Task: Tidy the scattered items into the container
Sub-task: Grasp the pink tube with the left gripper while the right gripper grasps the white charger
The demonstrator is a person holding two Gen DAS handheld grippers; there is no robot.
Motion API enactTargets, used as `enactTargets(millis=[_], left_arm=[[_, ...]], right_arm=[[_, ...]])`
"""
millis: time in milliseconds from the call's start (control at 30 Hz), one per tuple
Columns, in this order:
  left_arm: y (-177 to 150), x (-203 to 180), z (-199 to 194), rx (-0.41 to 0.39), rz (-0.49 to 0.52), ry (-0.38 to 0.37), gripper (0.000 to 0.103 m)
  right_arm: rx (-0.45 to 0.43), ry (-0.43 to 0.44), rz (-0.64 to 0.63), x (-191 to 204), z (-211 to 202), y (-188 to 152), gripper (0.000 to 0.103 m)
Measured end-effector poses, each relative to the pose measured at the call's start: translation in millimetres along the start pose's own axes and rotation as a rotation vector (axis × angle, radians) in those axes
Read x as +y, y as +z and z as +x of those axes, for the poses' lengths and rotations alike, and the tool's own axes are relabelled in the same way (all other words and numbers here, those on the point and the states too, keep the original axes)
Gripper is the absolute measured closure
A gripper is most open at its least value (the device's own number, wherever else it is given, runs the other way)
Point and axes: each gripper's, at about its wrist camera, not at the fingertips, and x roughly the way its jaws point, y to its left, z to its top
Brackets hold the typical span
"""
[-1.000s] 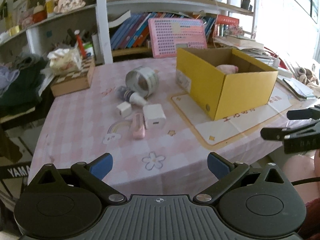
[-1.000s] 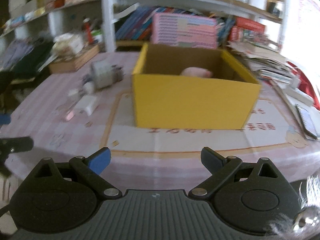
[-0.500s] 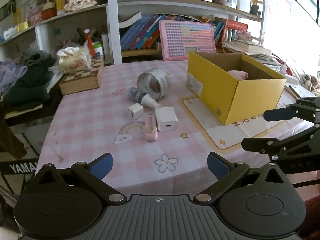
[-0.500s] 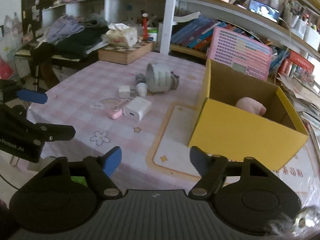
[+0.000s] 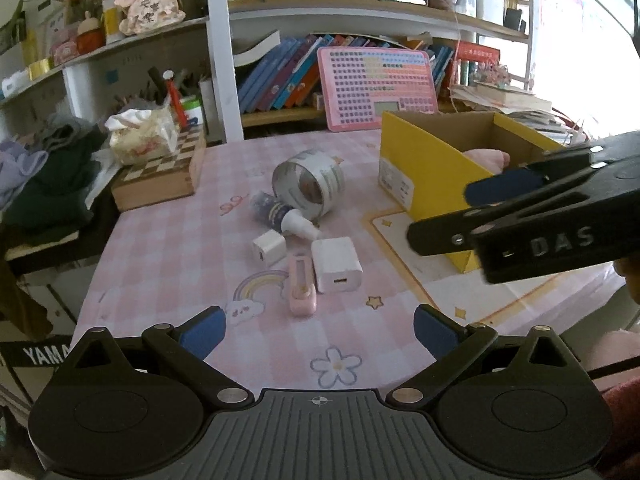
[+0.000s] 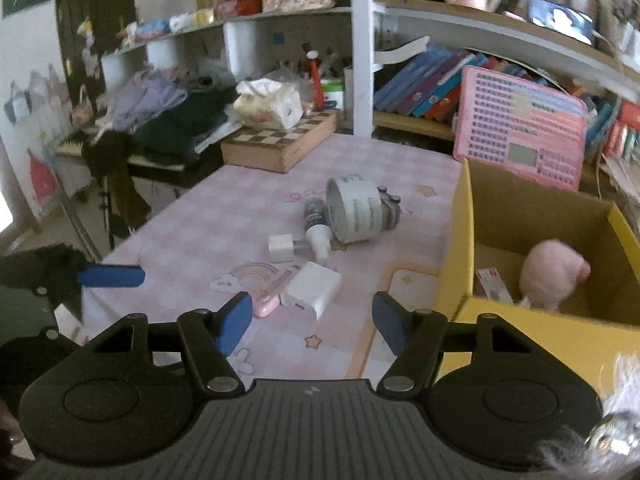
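Observation:
A yellow cardboard box stands on the pink checked table and holds a pink plush toy and a small card. Scattered beside it are a tape roll, a small bottle, a small white charger, a big white charger and a pink clip-like item. My left gripper is open and empty near the table's front edge. My right gripper is open and empty above the big charger.
A chessboard box with a tissue pack sits at the table's back left. A pink keyboard toy leans against the bookshelf behind the box. Clothes pile on a side surface to the left.
Both grippers have moved closer over the table. The right gripper swung left from the box toward the scattered items and now fills the right of the left wrist view.

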Motion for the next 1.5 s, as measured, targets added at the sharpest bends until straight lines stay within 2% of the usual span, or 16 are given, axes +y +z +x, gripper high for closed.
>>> enactTargets(millis=[100,200,267,367,467,633,800,900,1033,1233,1333,1500], left_arm=[[3,0,9,-0.007,0.017,0.017,0.004],[6,4,19,0.0,0.004,0.032,0.015],[7,8,29,0.016,-0.013,0.037,0.034],[7,16,45,0.05,-0.038,0.037,0.048],[6,21,59,0.07,-0.046,0.053,0.049],[7,25,75,0.097,-0.039,0.055,0.049],[8,22,85,0.112,-0.013,0.048,0.051],[9,22,90,0.118,-0.008,0.048,0.055],[13,23,97,0.123,-0.012,0.038,0.06],[18,20,112,0.129,0.023,0.005,0.061],[19,19,120,0.141,0.038,-0.004,0.068],[21,21,124,0.142,0.03,-0.025,0.072]], right_arm=[[0.019,0.016,-0.007,-4,15,8,0.038],[0.047,0.022,-0.023,-7,31,16,0.038],[0.077,0.027,-0.04,-7,45,20,0.039],[0.13,0.034,-0.053,-8,66,23,0.04],[0.183,0.038,-0.047,-8,89,27,0.04],[0.25,0.045,0.035,-7,126,36,0.039],[0.315,-0.012,0.021,-3,154,36,0.04],[0.304,-0.02,0.003,-7,153,32,0.041],[0.288,-0.062,-0.049,-9,150,31,0.053],[0.326,-0.041,0.007,-21,157,33,0.053],[0.347,-0.034,0.021,-23,163,33,0.052],[0.366,-0.025,0.037,-26,171,30,0.052]])
